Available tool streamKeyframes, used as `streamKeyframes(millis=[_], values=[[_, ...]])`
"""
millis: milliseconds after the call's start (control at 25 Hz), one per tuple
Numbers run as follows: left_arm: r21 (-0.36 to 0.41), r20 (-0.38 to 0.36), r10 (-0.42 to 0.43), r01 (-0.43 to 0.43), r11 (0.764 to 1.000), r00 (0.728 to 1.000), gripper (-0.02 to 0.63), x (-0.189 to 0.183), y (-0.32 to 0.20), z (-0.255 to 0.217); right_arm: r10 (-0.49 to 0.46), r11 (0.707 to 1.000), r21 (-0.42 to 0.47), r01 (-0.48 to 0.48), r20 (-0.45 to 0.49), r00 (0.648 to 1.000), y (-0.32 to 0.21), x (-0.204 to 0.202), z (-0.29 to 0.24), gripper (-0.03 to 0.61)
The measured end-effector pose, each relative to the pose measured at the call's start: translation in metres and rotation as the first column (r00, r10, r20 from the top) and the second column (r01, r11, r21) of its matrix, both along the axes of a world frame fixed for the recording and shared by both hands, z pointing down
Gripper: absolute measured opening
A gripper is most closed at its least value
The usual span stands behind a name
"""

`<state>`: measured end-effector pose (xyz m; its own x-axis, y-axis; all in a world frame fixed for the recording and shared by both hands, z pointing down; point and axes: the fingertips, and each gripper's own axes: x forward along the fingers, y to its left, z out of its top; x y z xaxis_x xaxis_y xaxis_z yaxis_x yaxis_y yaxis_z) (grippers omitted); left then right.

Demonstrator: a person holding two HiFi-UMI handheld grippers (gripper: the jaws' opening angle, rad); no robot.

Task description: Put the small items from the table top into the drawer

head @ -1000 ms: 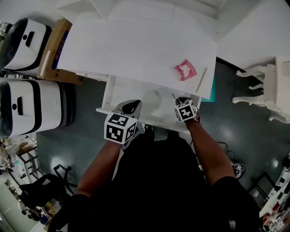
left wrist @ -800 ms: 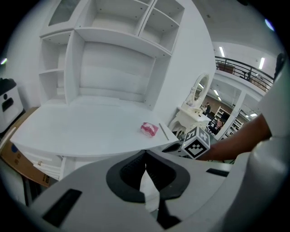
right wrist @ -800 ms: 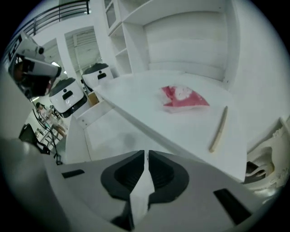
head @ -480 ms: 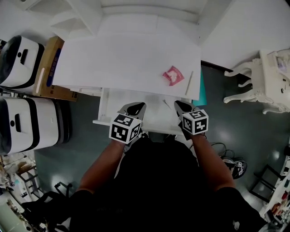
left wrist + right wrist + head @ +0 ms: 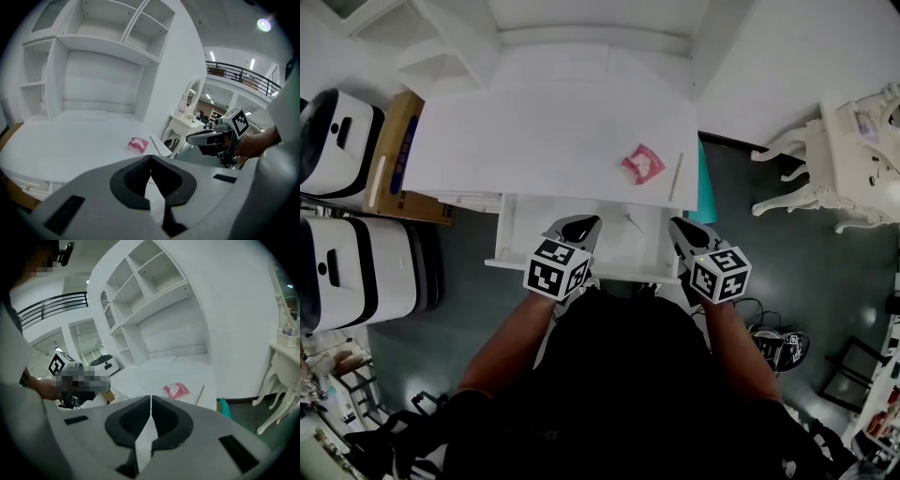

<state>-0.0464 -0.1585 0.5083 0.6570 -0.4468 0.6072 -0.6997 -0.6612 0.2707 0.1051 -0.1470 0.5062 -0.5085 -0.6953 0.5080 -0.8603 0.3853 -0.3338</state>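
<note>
Pink packet (image 5: 642, 164) and a thin stick (image 5: 677, 177) lie near the right edge of the table top (image 5: 534, 141), just behind the open drawer (image 5: 525, 239). The left gripper (image 5: 582, 224) and right gripper (image 5: 678, 228) hover at the drawer, jaws pressed together and empty. Only the gripper views show the shelves (image 5: 103, 56); only the head view shows the cardboard box (image 5: 389, 150) left of the table.

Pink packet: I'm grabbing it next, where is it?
In the head view the pink packet lies on the table's right side, just left of the stick, beyond the open drawer.
</note>
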Motion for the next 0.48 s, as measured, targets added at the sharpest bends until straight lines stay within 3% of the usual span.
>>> streamKeyframes(millis=[480], values=[[0.030, 0.020, 0.008, -0.009, 1.000, 1.000, 0.009, 0.010, -0.004, -0.005, 0.028, 0.999, -0.023, -0.028, -0.031, 0.999, 0.000, 0.020, 0.014, 0.032]])
